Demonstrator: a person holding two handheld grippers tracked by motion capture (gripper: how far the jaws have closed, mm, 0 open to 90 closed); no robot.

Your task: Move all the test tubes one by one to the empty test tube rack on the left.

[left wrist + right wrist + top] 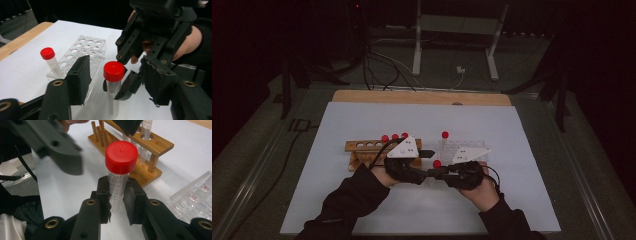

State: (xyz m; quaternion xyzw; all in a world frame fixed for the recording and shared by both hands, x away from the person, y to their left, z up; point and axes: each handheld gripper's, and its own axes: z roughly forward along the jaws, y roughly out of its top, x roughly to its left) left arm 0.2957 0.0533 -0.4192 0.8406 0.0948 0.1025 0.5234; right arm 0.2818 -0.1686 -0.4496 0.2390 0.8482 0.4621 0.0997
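At the lower middle of the high view the right gripper [117, 202] is clamped on a clear plastic tube with a red screw cap [119, 172], the left gripper [112, 82] has its jaws apart astride that cap, untouching, with a clear acrylic rack [86, 50] and a wooden tube rack [362, 150] farther up the frame.

A: Wooden tube rack [368, 151] blocks at nine o'clock of the held red-capped tube [437, 164]. Clear plastic rack [462, 148], one capped tube [445, 135] standing in it, blocks at one o'clock.

B: Passage?

A: White mat [422, 210] bare at six o'clock, also far side at twelve. Between racks: narrow gap, both grippers crowd it.
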